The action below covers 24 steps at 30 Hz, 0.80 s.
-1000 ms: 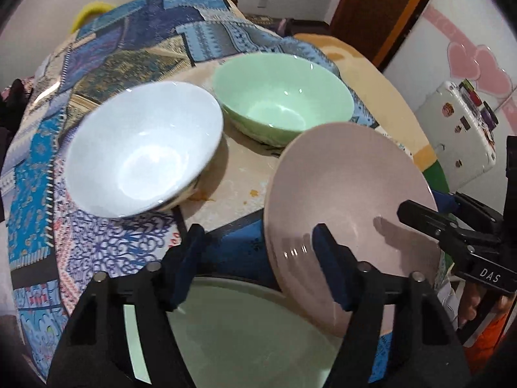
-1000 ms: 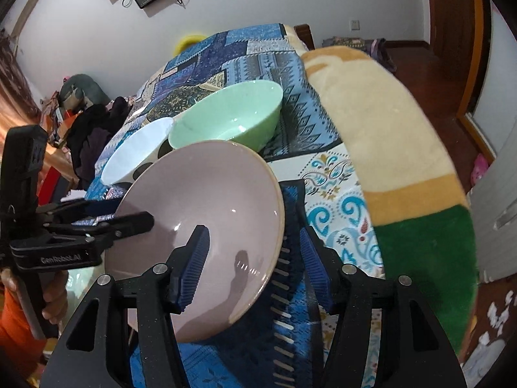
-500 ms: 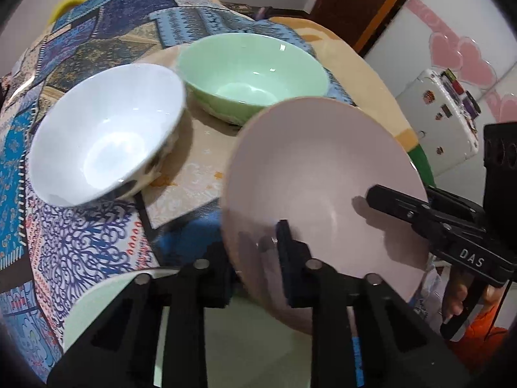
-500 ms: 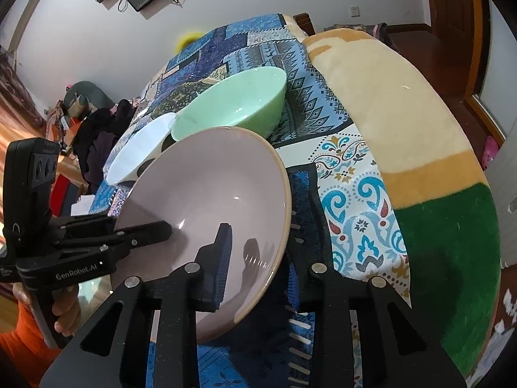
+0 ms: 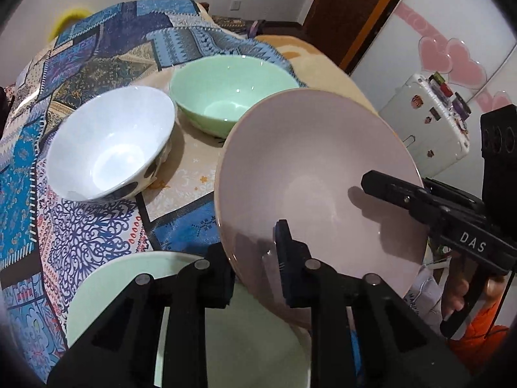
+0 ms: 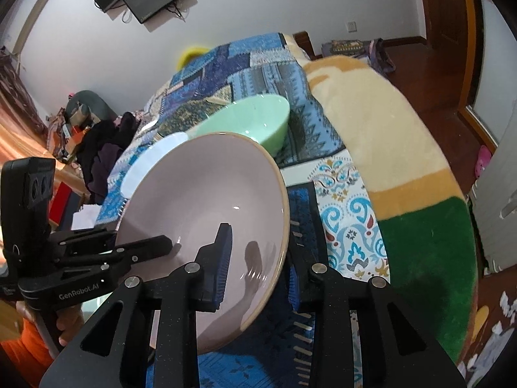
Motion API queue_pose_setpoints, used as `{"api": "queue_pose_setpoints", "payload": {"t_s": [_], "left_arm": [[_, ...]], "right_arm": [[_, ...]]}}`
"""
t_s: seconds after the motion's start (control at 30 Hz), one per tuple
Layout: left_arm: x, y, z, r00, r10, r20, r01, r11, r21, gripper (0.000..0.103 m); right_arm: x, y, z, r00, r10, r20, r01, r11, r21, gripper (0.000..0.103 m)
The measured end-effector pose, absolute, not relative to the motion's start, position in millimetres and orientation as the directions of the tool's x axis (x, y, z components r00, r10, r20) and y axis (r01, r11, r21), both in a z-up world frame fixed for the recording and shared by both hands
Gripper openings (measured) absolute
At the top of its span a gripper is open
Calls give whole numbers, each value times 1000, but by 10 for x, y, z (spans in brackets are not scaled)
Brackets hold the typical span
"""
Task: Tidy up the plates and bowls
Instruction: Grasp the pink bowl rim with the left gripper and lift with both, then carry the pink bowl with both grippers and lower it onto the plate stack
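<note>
A pink plate point(image 5: 310, 174) hangs tilted above the bed, held at two sides of its rim. My left gripper point(image 5: 255, 252) is shut on the near rim. My right gripper point(image 6: 258, 252) is shut on the opposite rim and shows in the left wrist view as a black finger point(image 5: 381, 184) lying over the plate. A white bowl point(image 5: 110, 142) and a pale green bowl point(image 5: 232, 90) stand side by side behind the plate. A pale green plate point(image 5: 106, 291) lies under my left gripper, partly hidden by it.
Everything rests on a blue patterned quilt point(image 5: 80, 226). A beige and green blanket point(image 6: 371, 135) covers the bed's right side. A white case point(image 5: 429, 123) stands off the bed to the right. Dark clothes point(image 6: 106, 142) are piled on the left.
Both grippers went from open around the pink plate's rim to shut on it. The plate has come up a little and tilted more upright.
</note>
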State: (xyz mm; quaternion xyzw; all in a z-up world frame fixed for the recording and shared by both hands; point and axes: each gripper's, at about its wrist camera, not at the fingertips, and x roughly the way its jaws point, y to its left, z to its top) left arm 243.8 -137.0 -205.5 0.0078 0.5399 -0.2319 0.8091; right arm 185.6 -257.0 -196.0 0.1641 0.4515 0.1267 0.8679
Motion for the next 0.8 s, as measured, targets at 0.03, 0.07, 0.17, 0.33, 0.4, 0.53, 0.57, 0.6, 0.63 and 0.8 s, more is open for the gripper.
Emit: {"api": "queue_pose_setpoints", "payload": {"t_s": [0.03, 0.07, 0.17, 0.33, 0.4, 0.53, 0.57, 0.6, 0.63, 0.8], "left_arm": [[2419, -1349, -2019, 315, -372, -873, 384, 891, -241, 22], [2398, -1324, -1983, 319, -378, -869, 383, 890, -246, 22], [2356, -1271, -1880, 335, -383, -861, 379, 891, -250, 22], [2291, -1111, -1723, 373, -379, -847, 358, 901, -246, 22], [2261, -1038, -1663, 388, -379, -840, 348, 904, -247, 22], [2180, -867, -1561, 421, -375, -826, 328, 912, -247, 22], [2154, -824, -1538, 430, -373, -822, 325, 914, -245, 22], [2127, -785, -1519, 437, -371, -819, 322, 915, -242, 22], [2097, -728, -1496, 445, -368, -816, 316, 918, -241, 22], [1970, -471, -1429, 470, -352, -810, 284, 929, -239, 22]], "right_arm": [[1851, -2561, -1928, 565, 370, -738, -76, 913, 400, 27], [1849, -2543, -1900, 568, 371, -734, -81, 913, 399, 27], [1839, -2487, -1820, 579, 377, -723, -98, 912, 398, 27], [1845, -2333, -1689, 591, 387, -708, -139, 913, 383, 27], [1845, -2265, -1649, 592, 394, -703, -157, 912, 379, 27], [1838, -2098, -1585, 593, 405, -696, -191, 910, 368, 27], [1836, -2053, -1574, 593, 408, -694, -199, 909, 365, 27], [1833, -2021, -1567, 592, 411, -693, -205, 908, 364, 27], [1831, -1978, -1557, 590, 416, -692, -212, 907, 363, 27], [1815, -1736, -1519, 578, 435, -690, -255, 900, 354, 27]]}}
